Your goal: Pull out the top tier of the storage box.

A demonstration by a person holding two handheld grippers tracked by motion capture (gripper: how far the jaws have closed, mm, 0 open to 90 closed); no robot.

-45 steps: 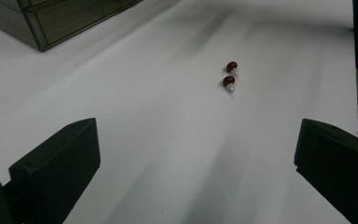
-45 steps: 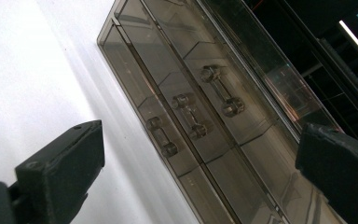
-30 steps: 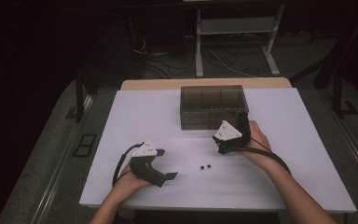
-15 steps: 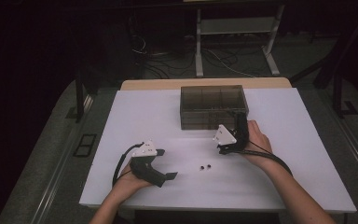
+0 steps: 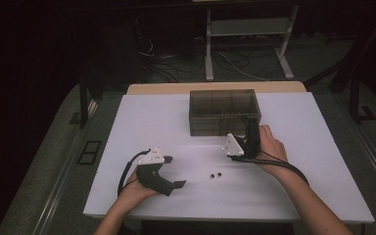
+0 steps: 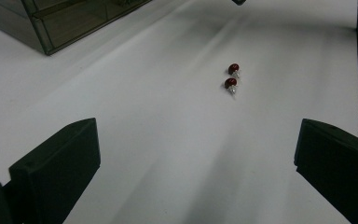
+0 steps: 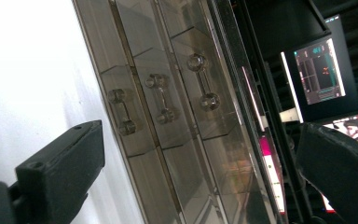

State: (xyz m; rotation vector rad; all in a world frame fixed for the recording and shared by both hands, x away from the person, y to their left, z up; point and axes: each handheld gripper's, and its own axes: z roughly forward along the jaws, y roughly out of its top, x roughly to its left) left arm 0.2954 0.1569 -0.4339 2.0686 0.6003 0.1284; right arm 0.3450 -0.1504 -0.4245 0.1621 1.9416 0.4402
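Right gripper (image 5: 248, 128), held in the person's right hand (image 5: 270, 147) at the near right corner of the smoked transparent drawer box (image 5: 223, 110), with its grey three-cornered plate (image 5: 234, 146) tilted toward the table's middle. In the right gripper view the two black jaws stand wide apart with nothing between them, and the box front runs between them at a steep slant: three small drawers, each with a clear bar handle (image 7: 159, 99) ending in two round knobs. All the drawers appear closed. Lit monitor screens (image 7: 319, 71) show in the dark behind the box. Left gripper (image 5: 172, 185), held in the left hand (image 5: 136, 190) at the near left of the white table (image 5: 142, 117), lying low over the surface and aimed to the right. In the left gripper view (image 6: 196, 154) its jaws are likewise spread wide and empty. Ahead of them, well apart from the jaw tips, lie two small dark red beads (image 6: 232, 77), each on a clear or silvery fitting, just beside one another on the bare table; whether they touch cannot be told. In the high view the same pair (image 5: 215, 175) lies between the two grippers, nearer the front edge than the box, which stands at the far middle of the table. A black cable (image 5: 280, 163) trails from the right gripper along the forearm.
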